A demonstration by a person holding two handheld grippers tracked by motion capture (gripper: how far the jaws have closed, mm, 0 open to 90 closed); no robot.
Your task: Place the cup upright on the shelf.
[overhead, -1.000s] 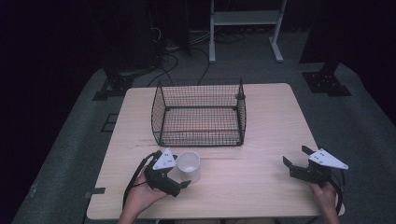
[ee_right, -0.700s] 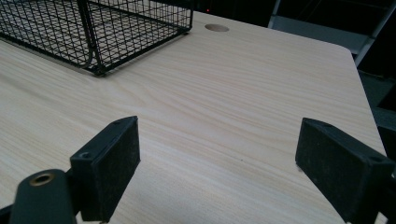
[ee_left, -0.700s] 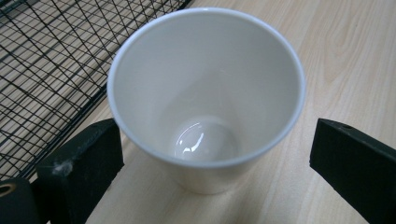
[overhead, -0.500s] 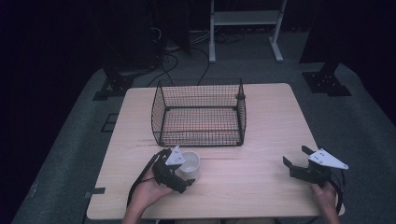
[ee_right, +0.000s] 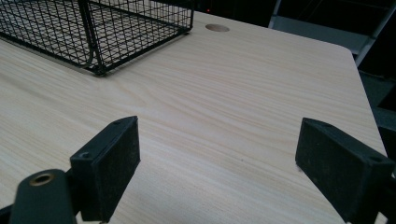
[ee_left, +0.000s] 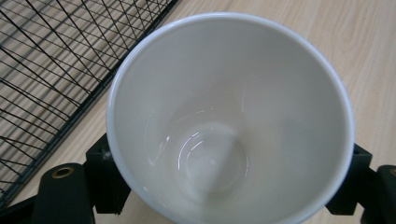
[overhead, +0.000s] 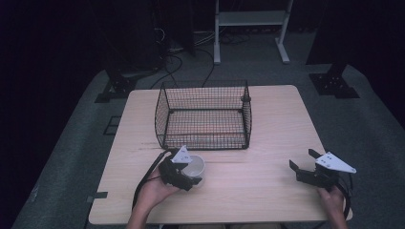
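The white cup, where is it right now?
In the high view, the white cup sits near the table's front left, between the left gripper's jaws, just in front of the wire basket.

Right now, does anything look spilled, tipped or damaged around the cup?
Nothing stands out. The white cup is upright and empty between the left gripper jaws, beside the wire basket. The right gripper is open over bare table.

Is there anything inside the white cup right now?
No, the left gripper view looks straight into the white cup and its glossy bottom is bare.
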